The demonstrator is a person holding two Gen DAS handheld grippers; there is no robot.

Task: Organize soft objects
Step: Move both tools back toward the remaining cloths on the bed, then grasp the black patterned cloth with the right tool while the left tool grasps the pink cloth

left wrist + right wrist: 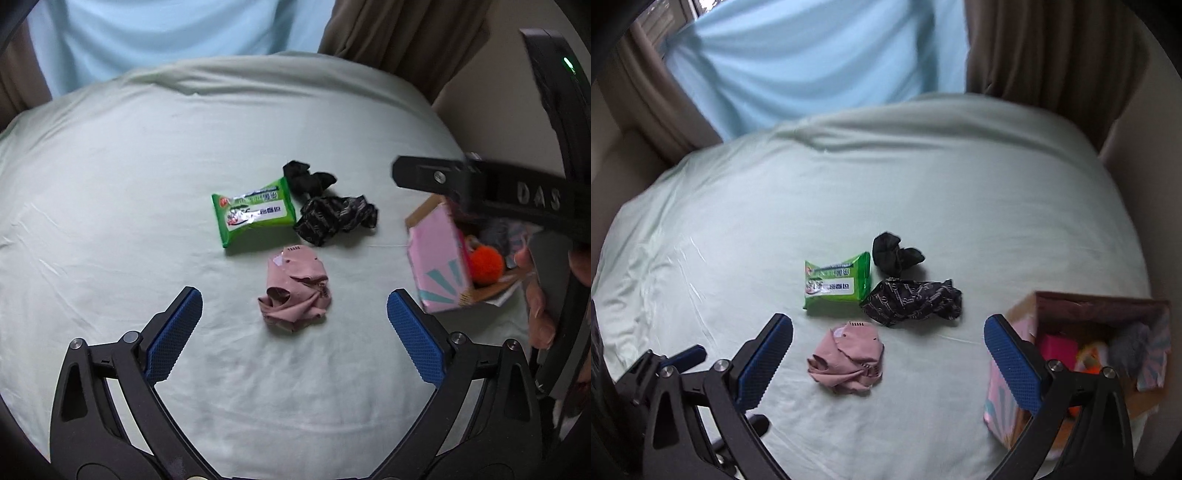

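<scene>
On the pale green bed sheet (110, 221) lie a crumpled pink cloth (295, 295) (847, 360), a green wipes packet (253, 214) (836, 282), a black patterned cloth (336, 218) (914, 301) and a small plain black cloth (308, 177) (895, 253). My left gripper (294, 314) is open and empty, hovering just in front of the pink cloth. My right gripper (888, 341) is open and empty, above the sheet near the pink cloth. A pink cardboard box (439, 258) (1015, 398) at the right holds soft items, including an orange pom-pom (487, 264).
The right hand-held gripper body (480, 188) and the hand holding it (539, 295) show at the right of the left wrist view, over the box. The left gripper's fingers (683, 356) show at lower left in the right wrist view. Brown curtains (1034, 48) and a blue curtain (812, 55) hang behind the bed.
</scene>
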